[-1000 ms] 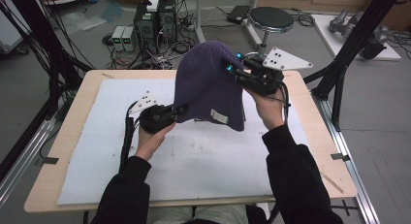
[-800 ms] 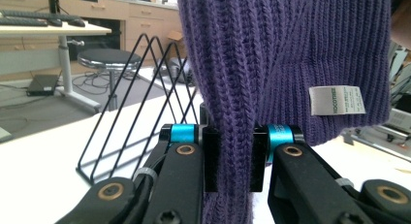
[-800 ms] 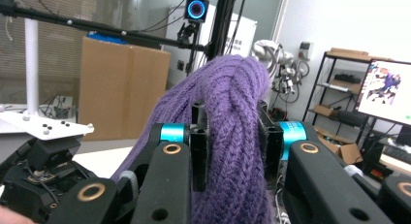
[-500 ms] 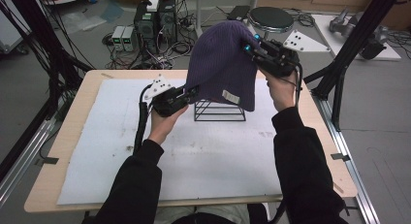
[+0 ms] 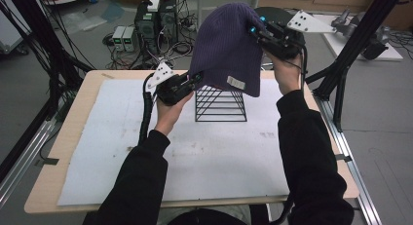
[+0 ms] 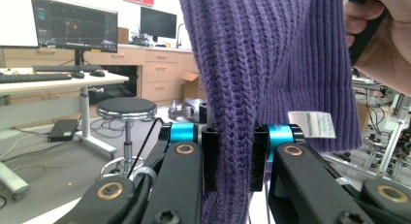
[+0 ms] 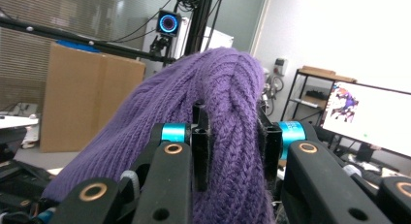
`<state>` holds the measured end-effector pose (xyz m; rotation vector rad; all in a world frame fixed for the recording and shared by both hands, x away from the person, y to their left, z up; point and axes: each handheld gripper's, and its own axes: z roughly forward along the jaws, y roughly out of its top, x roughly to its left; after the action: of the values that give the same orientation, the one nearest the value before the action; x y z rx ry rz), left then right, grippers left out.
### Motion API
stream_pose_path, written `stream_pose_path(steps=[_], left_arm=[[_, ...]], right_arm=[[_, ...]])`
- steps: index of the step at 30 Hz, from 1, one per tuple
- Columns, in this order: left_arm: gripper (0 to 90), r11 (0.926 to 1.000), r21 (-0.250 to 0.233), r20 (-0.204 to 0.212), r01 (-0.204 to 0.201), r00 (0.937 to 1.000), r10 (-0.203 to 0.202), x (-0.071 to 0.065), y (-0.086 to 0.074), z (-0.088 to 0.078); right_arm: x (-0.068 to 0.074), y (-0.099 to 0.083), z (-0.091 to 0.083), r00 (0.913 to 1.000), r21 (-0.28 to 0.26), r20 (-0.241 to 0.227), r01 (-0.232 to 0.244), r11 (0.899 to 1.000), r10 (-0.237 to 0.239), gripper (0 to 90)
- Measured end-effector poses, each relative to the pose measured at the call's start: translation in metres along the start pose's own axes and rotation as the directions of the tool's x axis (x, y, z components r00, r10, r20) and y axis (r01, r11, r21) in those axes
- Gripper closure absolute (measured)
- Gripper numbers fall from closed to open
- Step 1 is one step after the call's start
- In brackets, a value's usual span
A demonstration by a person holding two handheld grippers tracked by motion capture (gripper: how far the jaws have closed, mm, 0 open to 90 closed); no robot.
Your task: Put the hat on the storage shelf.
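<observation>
In the high view, a purple knit hat [image 5: 228, 47] hangs in the air above a black wire rack [image 5: 220, 103] that stands on the white mat [image 5: 146, 152] covering the tabletop [image 5: 78, 113]. The left gripper [image 5: 196, 79] grips the hat's lower left edge, just beside the rack's top. The right gripper [image 5: 254, 30] holds the hat's upper right side, raised well above the tabletop. A small white label [image 5: 235, 83] shows near the hat's lower hem. Both black sleeves come in from the bottom edge.

In the left gripper view, the left gripper [image 6: 228, 158] has its jaws clamped on a fold of the hat [image 6: 261, 64], which rises upward between them. The label [image 6: 312, 124] sits to the right, and the other hand [image 6: 383, 40] shows at the upper right. A round stool [image 6: 123, 110] and a desk with a monitor [image 6: 72, 25] stand behind.

In the right gripper view, the right gripper [image 7: 236, 149] has its jaws squeezed onto a thick bunch of the hat [image 7: 208, 103]. A cardboard box [image 7: 87, 95] stands at the left, a lit screen [image 7: 368, 117] at the right.
</observation>
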<state>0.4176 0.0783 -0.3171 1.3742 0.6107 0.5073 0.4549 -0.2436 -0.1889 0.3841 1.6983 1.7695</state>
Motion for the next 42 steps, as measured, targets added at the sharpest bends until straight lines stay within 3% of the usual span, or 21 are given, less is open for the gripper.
stream_pose_path(steps=[9,12,26,34,42], left_arm=[[80.7,0.9998,-0.021,-0.007,-0.002,1.0000,0.002,0.005,0.009,0.010],[80.8,0.9998,-0.015,-0.013,0.014,0.9998,-0.014,0.008,0.006,0.014],[79.8,0.9987,0.051,-0.008,-0.001,1.0000,0.002,0.010,-0.016,0.031],[80.0,0.9953,0.096,0.004,-0.018,0.9998,0.017,0.009,-0.029,0.028],[80.1,0.9902,0.137,0.008,-0.028,0.9996,0.027,0.009,-0.041,0.025]], right_arm=[[-0.011,0.009,0.006,0.9992,0.009,0.026,0.031,0.999,-0.031,74.2],[-0.014,0.006,0.008,0.9991,0.013,0.028,0.031,0.999,-0.031,74.2],[-0.025,-0.013,0.017,0.9968,0.106,0.048,0.058,0.993,-0.064,73.6],[-0.023,-0.022,0.014,0.9989,0.144,0.011,0.043,0.989,-0.045,73.0],[-0.010,-0.024,0.019,0.9990,0.235,-0.044,0.022,0.972,-0.012,72.9]])
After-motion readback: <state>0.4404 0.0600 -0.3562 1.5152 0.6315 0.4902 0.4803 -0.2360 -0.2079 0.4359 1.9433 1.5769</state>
